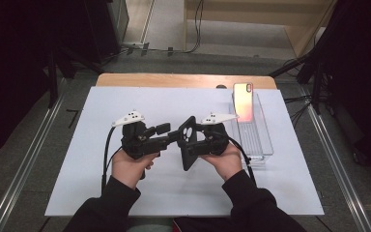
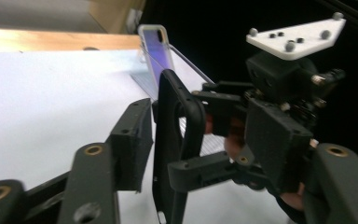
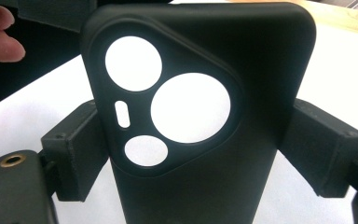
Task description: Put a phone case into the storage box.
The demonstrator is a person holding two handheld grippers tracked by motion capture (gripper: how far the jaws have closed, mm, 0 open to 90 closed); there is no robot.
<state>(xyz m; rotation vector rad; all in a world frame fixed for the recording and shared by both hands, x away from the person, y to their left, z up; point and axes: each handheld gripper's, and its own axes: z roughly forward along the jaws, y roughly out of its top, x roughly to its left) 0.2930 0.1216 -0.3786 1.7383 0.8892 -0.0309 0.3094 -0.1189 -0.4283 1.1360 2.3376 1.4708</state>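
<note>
White sheet over a wooden table (image 1: 125, 80), dark curtains either side, grey floor behind. A clear tray (image 1: 260, 140) sits on the right side of the sheet with a phone (image 1: 243, 100) propped upright at its far end.

The action is mid-table, held up in the air: a black phone case (image 1: 188, 142) with the big camera cutout near its top. The right gripper (image 3: 186, 154) has it clamped across its width, one pad on each long edge, so the case stands roughly on end with its long axis running up and down, top tipped a bit away from the person.

The left gripper (image 1: 171, 135) points in from the left and sits right at the case's upper end. In the left gripper view the case is between its jaws edge-on, but the jaws stand about halfway apart and the one pad I can see isn't pressing on it, so I'd call that a loose straddle, not a grip.

Key bit for whatever's next: phone and tray lie beyond and to the right, on the right hand's side, so that arm is the closer one.
</note>
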